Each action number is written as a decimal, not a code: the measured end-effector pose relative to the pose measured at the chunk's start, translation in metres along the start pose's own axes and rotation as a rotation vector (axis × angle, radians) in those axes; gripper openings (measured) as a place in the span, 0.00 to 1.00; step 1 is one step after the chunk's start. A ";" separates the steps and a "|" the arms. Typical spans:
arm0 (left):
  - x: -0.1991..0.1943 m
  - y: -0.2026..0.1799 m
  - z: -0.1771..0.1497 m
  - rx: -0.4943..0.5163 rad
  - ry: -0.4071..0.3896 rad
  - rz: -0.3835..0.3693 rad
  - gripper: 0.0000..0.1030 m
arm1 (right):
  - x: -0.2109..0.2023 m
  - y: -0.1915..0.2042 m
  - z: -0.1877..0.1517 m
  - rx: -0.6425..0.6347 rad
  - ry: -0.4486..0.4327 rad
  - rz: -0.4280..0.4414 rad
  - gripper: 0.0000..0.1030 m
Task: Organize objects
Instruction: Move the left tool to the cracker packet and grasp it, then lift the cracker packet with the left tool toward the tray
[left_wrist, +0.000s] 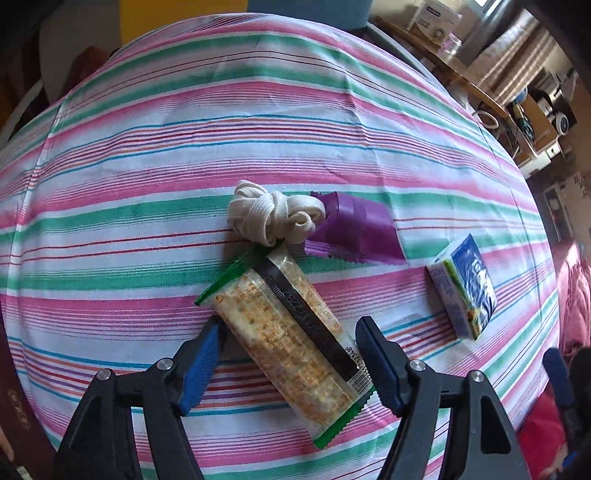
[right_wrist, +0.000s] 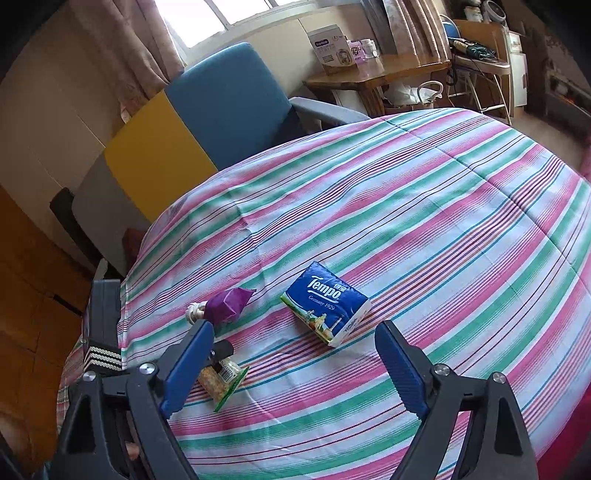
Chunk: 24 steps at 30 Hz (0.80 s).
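A long cracker packet (left_wrist: 291, 339) with green ends lies flat on the striped cloth (left_wrist: 184, 155). My left gripper (left_wrist: 289, 328) points down over the packet and is open. The packet lies between its blue pads; the left pad (left_wrist: 207, 350) is at the packet's edge and the right one stands clear. Just beyond lie a knotted white cord (left_wrist: 269, 214) and a crumpled purple bag (left_wrist: 354, 232). A blue tissue pack (right_wrist: 327, 308) lies ahead of my right gripper (right_wrist: 294, 326), which hangs open above the cloth with nothing in it.
The tissue pack (left_wrist: 465, 288) sits to the right of the packet. Beyond the table's far edge stands a blue chair (right_wrist: 229, 103) next to a yellow panel (right_wrist: 147, 158). A wooden side table (right_wrist: 373, 74) carries a box. The left tool's black housing (right_wrist: 105, 325) stands at the table's left edge.
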<state>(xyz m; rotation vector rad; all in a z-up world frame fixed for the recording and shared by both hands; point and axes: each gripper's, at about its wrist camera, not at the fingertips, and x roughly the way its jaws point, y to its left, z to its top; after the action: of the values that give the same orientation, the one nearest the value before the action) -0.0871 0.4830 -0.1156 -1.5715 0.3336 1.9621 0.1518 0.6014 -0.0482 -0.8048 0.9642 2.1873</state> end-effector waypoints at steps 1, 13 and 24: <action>-0.002 0.002 -0.003 0.007 -0.009 -0.004 0.64 | 0.000 0.000 0.000 0.000 0.000 0.000 0.87; -0.038 0.031 -0.090 0.115 -0.087 -0.069 0.39 | 0.003 -0.016 0.000 0.055 0.007 -0.083 0.87; -0.050 0.029 -0.142 0.230 -0.211 -0.048 0.39 | 0.014 -0.019 -0.002 0.044 0.039 -0.161 0.87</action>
<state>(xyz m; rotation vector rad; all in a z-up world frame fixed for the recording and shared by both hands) 0.0157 0.3691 -0.1113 -1.2063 0.4136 1.9541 0.1571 0.6141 -0.0666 -0.8763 0.9309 2.0131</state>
